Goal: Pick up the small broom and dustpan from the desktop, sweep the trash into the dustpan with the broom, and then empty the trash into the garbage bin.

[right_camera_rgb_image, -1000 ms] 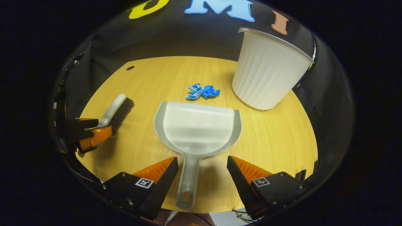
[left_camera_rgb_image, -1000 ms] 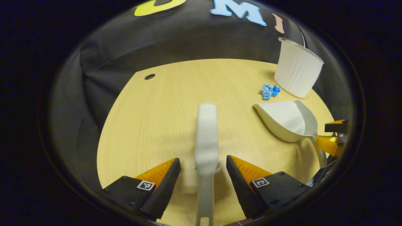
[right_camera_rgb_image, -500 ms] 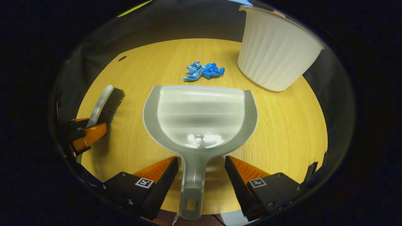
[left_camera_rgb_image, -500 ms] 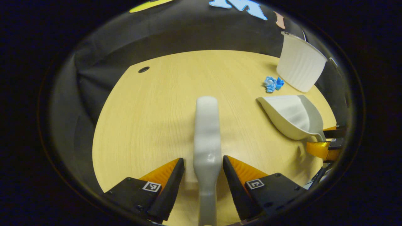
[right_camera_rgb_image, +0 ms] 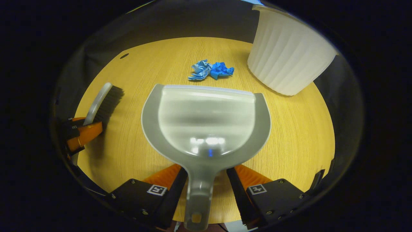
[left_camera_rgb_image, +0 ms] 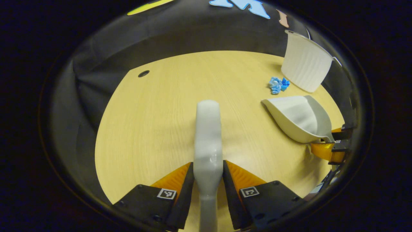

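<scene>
My left tongs [left_camera_rgb_image: 208, 180] pinch the broom [left_camera_rgb_image: 208, 135] handle; my right tongs [right_camera_rgb_image: 203, 185] close around the dustpan [right_camera_rgb_image: 206, 122] handle, contact uncertain, mouth facing the trash [right_camera_rgb_image: 210, 69] at upper centre.

At the bottom of the right gripper view, the right tongs [right_camera_rgb_image: 203, 187] straddle the dustpan's handle, their inner faces close beside it; actual contact on both sides cannot be judged. The grey dustpan [right_camera_rgb_image: 206, 122] fills the centre, its straight front lip pointing toward 12 o'clock on the wooden bench [right_camera_rgb_image: 289, 129]. Just beyond that lip lies the crumpled blue trash [right_camera_rgb_image: 210, 69], apart from the pan. At 2 o'clock stands the white ribbed garbage bin [right_camera_rgb_image: 289, 61], near the trash. At 9 o'clock the left tongs [right_camera_rgb_image: 82, 133] grip the small broom [right_camera_rgb_image: 103, 103], dark bristles facing the dustpan.
</scene>
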`<state>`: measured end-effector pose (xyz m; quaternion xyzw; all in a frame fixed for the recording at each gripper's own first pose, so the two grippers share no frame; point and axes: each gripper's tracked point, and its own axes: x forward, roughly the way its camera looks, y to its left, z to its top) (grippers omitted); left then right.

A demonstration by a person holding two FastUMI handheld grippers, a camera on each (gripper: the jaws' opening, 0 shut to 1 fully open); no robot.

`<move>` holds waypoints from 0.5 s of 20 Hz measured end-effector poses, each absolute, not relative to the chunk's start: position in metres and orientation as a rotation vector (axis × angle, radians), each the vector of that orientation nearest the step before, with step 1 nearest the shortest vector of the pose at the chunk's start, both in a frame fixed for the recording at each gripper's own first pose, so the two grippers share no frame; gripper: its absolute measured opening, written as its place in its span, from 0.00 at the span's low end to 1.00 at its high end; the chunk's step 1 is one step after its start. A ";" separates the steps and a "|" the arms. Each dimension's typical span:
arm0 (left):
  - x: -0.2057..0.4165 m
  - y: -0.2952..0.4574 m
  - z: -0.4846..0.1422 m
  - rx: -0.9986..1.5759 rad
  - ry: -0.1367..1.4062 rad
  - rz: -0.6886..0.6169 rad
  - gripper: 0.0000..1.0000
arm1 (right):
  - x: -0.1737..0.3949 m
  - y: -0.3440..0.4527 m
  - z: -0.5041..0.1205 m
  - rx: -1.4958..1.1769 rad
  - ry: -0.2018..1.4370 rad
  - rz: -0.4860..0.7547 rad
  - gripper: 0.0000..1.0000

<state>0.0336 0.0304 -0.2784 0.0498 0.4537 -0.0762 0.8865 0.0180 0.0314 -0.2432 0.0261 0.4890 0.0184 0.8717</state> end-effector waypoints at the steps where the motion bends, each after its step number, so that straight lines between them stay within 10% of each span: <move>1: 0.036 0.029 -0.278 0.102 0.942 -0.160 0.63 | 0.016 0.032 -0.245 0.055 1.029 0.041 0.58; 10: 0.037 0.027 -0.281 0.116 0.967 -0.158 0.53 | 0.022 0.027 -0.250 0.032 1.024 0.049 0.35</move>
